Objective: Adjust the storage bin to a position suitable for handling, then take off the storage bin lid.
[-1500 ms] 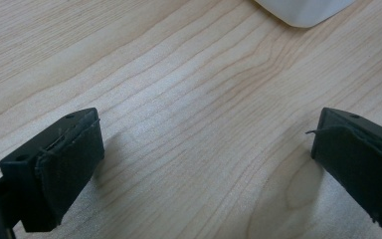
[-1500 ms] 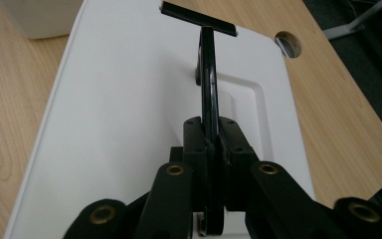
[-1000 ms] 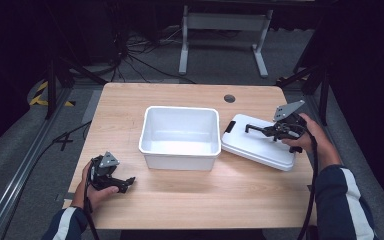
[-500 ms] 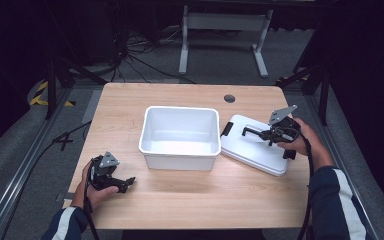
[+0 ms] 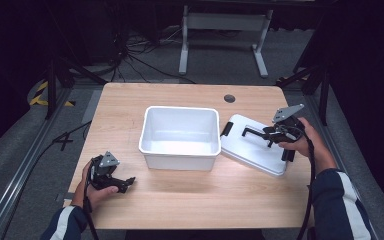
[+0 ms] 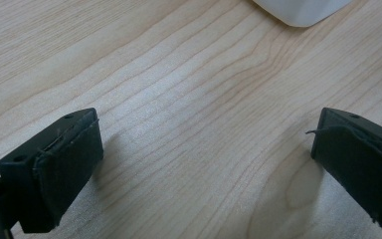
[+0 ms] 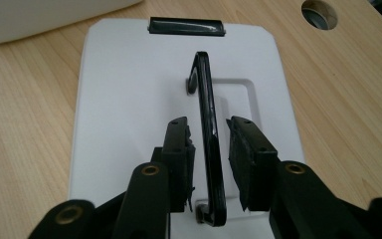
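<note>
A white lid (image 5: 252,150) with a black handle (image 5: 254,132) lies flat on the wooden table, right of an empty white bin (image 5: 177,161). My right gripper (image 5: 267,133) sits over the lid. In the right gripper view the handle (image 7: 206,99) stands between the jaws of the right gripper (image 7: 209,124), which have just been opening; a small gap shows on each side, so the pads do not press on it. My left gripper (image 5: 126,182) rests open near the table's front left. The left gripper (image 6: 204,164) has only bare wood between its jaws.
A black latch (image 7: 185,26) sits at the lid's edge nearest the bin (image 7: 40,15). A round cable hole (image 5: 229,98) lies at the table's back right. The bin's corner (image 6: 303,10) shows at the top of the left gripper view. Dark floor with stands and cables surrounds the table.
The lid has come down from a slight tilt to lie flat on the table. The right gripper's jaws have parted from the handle. The left gripper has not moved.
</note>
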`<state>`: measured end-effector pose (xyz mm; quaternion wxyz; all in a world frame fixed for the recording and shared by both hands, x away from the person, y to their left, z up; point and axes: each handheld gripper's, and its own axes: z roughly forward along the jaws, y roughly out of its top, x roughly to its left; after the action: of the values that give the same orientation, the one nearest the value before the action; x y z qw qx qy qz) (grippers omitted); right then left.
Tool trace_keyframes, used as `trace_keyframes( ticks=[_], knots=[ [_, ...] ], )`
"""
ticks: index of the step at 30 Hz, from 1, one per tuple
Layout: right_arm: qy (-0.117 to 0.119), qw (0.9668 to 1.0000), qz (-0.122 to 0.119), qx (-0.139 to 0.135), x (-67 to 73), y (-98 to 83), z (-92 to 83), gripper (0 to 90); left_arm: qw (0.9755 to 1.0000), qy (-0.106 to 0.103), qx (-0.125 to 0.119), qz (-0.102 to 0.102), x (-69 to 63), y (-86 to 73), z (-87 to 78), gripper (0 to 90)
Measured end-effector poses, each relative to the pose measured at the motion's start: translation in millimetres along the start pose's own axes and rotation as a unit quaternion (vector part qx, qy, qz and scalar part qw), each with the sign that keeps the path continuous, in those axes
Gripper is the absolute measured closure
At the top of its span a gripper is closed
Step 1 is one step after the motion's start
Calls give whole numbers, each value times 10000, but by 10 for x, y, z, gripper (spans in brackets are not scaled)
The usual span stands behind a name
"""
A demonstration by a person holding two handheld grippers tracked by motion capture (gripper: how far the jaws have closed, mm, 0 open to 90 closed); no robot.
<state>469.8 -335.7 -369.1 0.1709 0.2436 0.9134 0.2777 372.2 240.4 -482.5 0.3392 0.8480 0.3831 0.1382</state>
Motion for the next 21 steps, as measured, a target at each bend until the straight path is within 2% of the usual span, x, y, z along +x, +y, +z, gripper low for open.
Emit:
trace_keyframes(
  ticks=[11,13,21],
  knots=[
    [-106,9997,195,-81,39,47,-120,563,10000,6,-4,17,3,1,0,3],
    [-64,9997,202,-107,59,55,-143,550,10000,-2,0,3,0,0,0,2],
    [-221,9994,245,-133,147,72,-213,479,10000,4,-5,1,1,1,1,2]
  ],
)
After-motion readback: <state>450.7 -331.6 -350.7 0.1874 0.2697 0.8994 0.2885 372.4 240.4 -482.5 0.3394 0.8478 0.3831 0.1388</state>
